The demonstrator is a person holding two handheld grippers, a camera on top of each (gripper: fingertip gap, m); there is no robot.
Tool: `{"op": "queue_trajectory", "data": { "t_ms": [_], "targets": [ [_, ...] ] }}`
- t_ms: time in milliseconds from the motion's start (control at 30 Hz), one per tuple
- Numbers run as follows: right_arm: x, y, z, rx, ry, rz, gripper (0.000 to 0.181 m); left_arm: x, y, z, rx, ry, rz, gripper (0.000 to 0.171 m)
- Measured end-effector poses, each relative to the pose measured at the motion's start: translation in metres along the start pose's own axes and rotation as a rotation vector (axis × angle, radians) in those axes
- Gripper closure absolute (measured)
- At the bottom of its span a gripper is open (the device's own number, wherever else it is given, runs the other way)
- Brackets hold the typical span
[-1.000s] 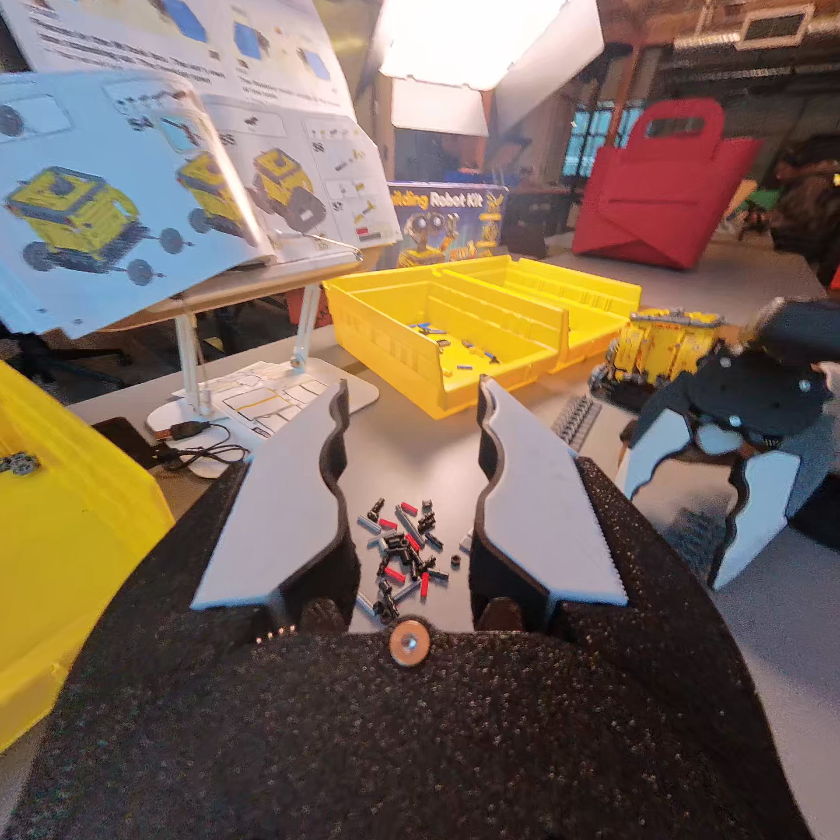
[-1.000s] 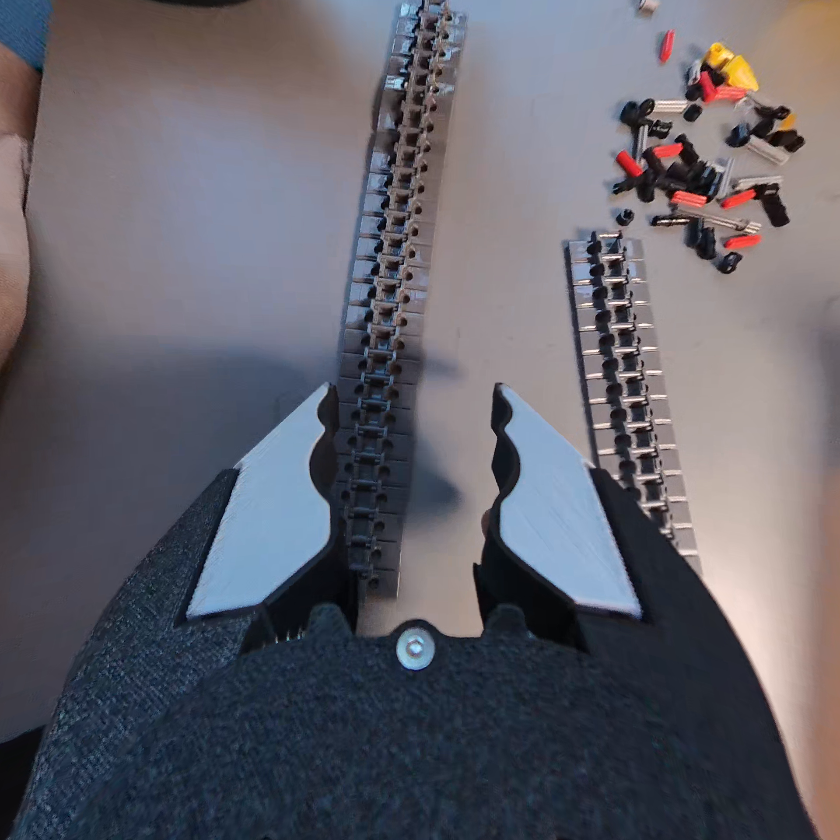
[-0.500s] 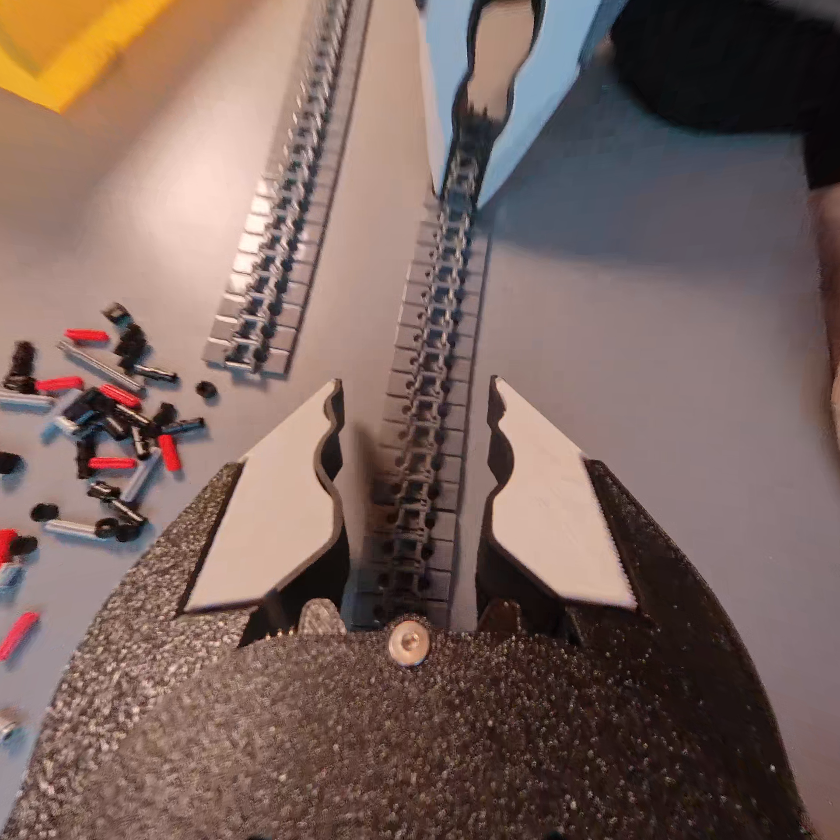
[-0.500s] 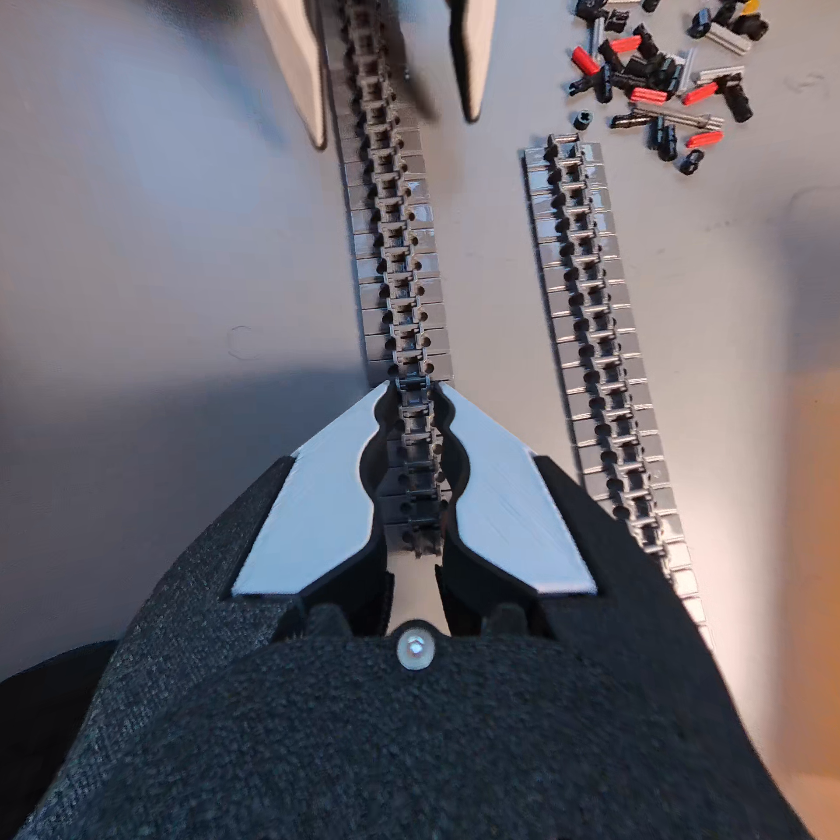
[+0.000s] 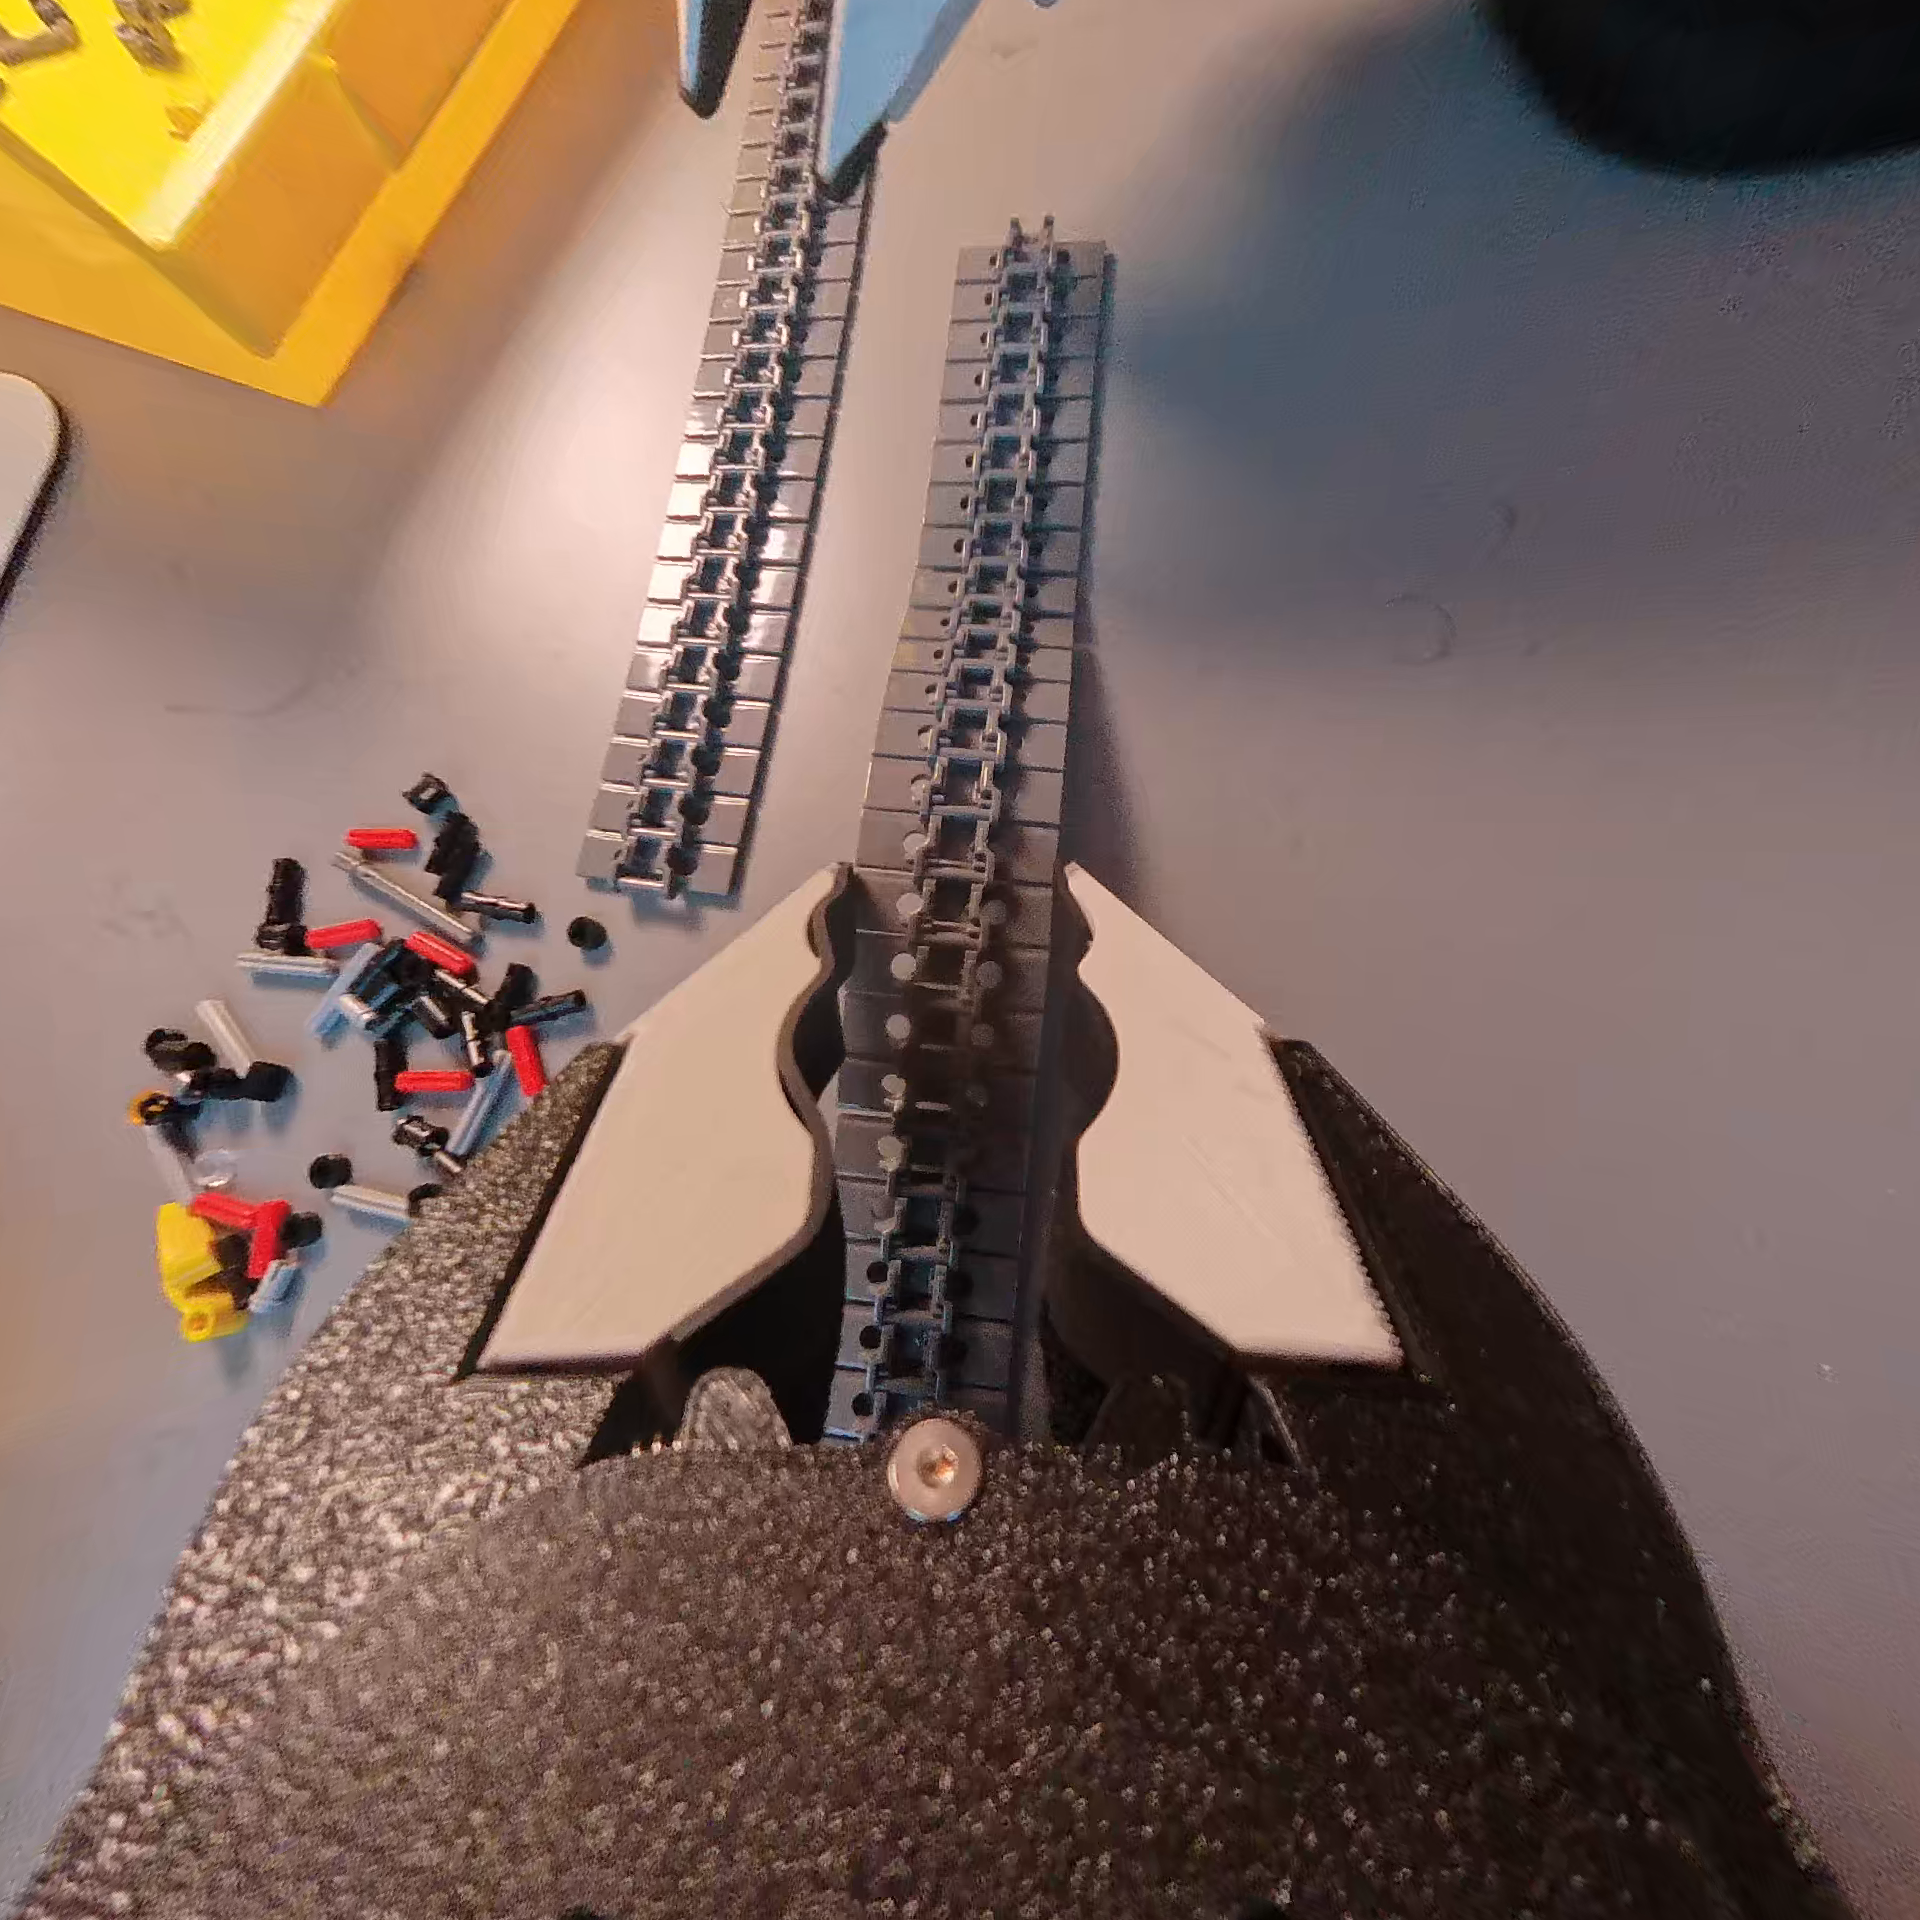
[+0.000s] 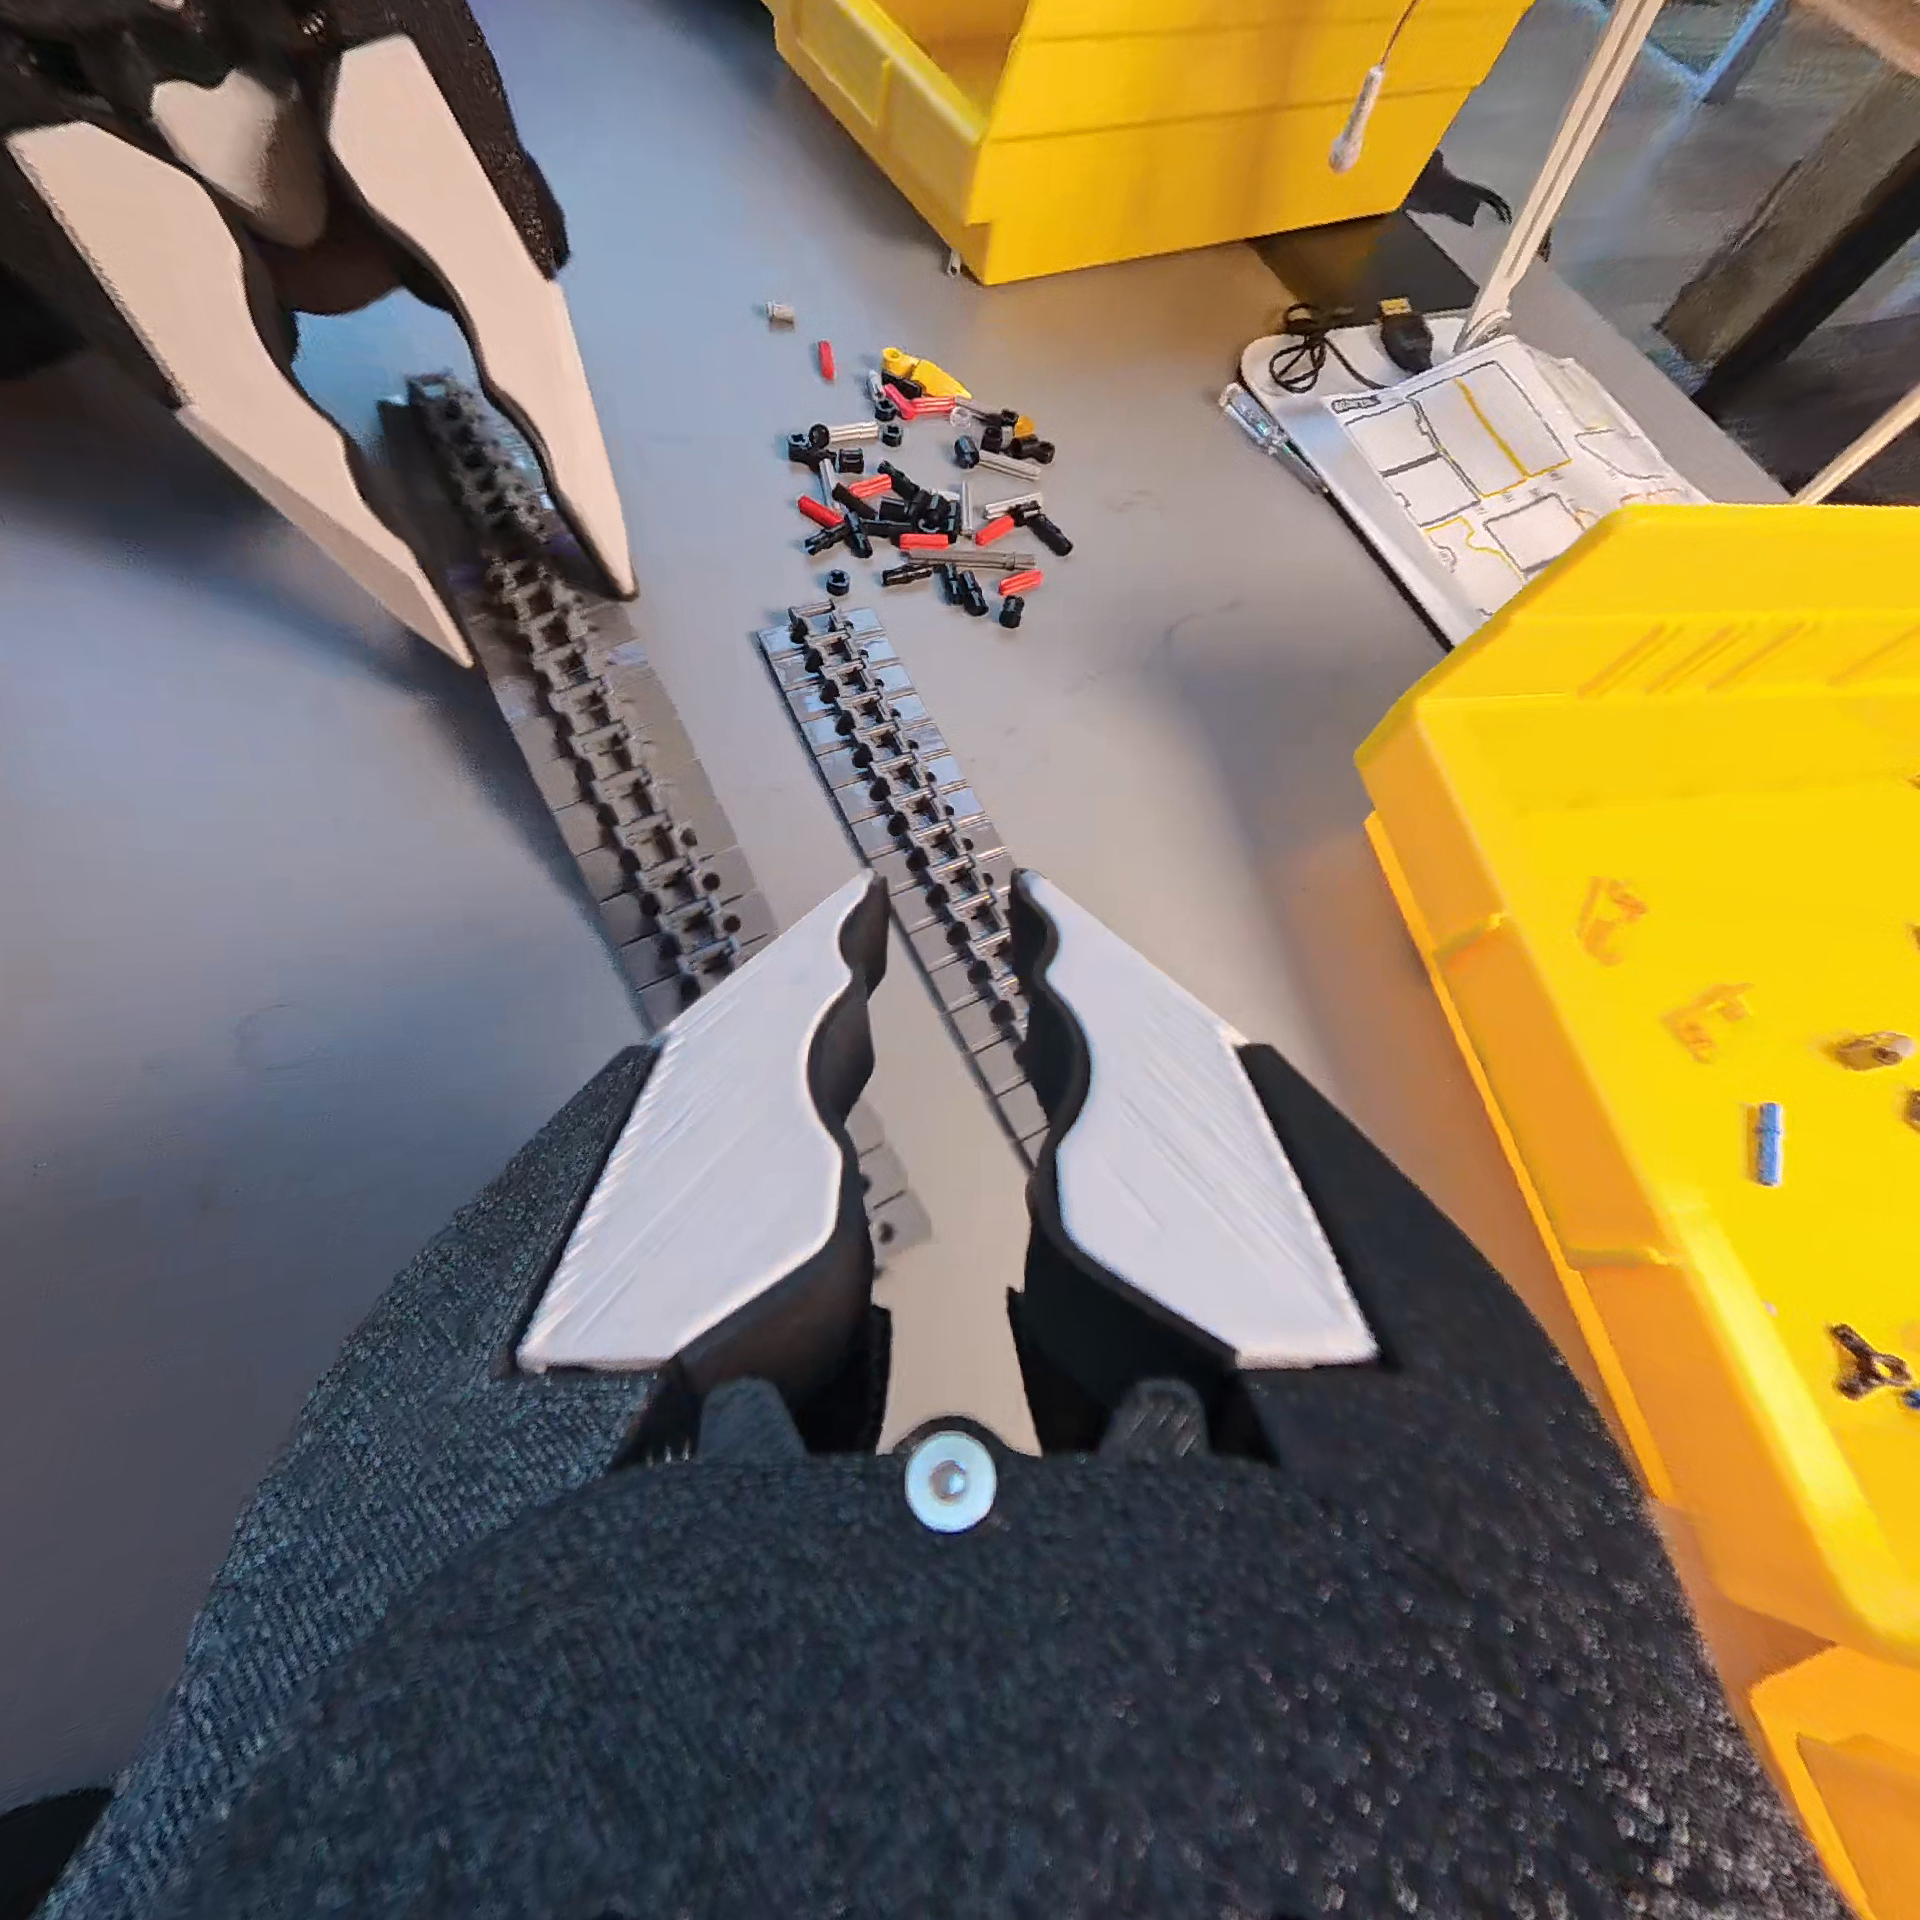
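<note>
Left gripper (image 5: 954, 883) clamps long track (image 5: 997, 582). Right gripper (image 6: 948, 883) narrow, empty, above short track (image 6: 883, 758). Loose pins (image 5: 395, 997) beside; yellow bins (image 6: 1662, 935) near.

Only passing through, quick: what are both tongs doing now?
Left tongs: closed on a grey track strip.
Right tongs: narrowed around the other strip; grip cannot be told.

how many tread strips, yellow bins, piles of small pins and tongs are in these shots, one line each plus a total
tread strips: 2, one between the left tongs, one below the right tongs
yellow bins: 2, far one, near one
piles of small pins: 1
tongs: 2
total: 7
</note>
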State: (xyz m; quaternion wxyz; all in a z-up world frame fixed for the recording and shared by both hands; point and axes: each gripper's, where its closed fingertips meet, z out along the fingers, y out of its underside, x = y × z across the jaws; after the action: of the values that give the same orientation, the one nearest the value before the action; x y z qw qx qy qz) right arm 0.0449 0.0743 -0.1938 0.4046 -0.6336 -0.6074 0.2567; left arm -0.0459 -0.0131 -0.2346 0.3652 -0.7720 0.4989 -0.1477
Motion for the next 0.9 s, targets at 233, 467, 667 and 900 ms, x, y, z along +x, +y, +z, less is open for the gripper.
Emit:
{"op": "queue_trajectory", "data": {
  "t_ms": [233,467,667,900],
  "targets": [
    [-0.035,0.004,0.004,0.019,-0.227,0.034,0.122,-0.006,-0.012,-0.024,0.126,-0.033,0.082,0.135],
    [-0.058,0.042,0.024,-0.166,-0.295,-0.064,0.109,0.001,-0.020,-0.034,0.183,-0.029,0.151,0.134],
    [-0.070,0.037,0.031,-0.174,-0.308,-0.131,0.123,0.010,-0.032,-0.045,0.238,-0.031,0.225,0.134],
    [-0.076,0.027,0.027,-0.136,-0.314,-0.198,0.144,0.014,-0.019,-0.049,0.214,0.083,0.118,0.136]
  ]
}}
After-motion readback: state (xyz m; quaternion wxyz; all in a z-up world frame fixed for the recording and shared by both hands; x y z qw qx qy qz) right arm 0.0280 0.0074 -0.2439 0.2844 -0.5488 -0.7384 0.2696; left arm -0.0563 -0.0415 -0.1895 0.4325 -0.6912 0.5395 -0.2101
